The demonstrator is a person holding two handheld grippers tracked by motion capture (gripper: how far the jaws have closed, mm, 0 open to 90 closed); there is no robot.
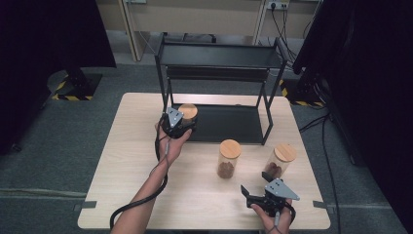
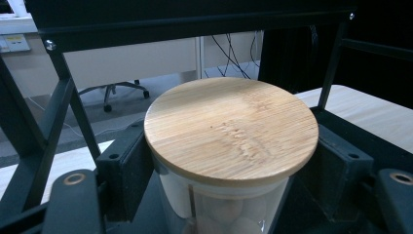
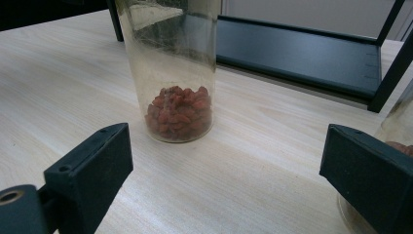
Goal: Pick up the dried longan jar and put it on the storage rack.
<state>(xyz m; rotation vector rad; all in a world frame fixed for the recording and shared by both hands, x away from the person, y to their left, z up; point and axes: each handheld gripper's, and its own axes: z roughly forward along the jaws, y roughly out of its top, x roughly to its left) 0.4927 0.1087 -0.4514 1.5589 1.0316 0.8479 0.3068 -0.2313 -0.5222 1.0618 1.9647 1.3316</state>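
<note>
My left gripper (image 1: 174, 122) is shut on a glass jar with a bamboo lid (image 1: 188, 112) at the left end of the black rack's lower shelf (image 1: 229, 126). In the left gripper view both pads press the sides of this jar (image 2: 231, 129), which holds pale pieces. Two more lidded jars stand on the table, a middle jar (image 1: 228, 158) and a right jar (image 1: 280, 160), both with red-brown pieces. My right gripper (image 1: 255, 185) stands open near the front edge, short of them. Its view shows the middle jar (image 3: 178, 73) ahead of its jaws and the right jar (image 3: 399, 136) behind the right jaw.
The black two-tier rack (image 1: 219, 54) stands at the back of the wooden table (image 1: 131, 146). Its posts (image 2: 63, 112) frame the held jar closely, with the upper shelf just above. Dark screens flank the table on both sides.
</note>
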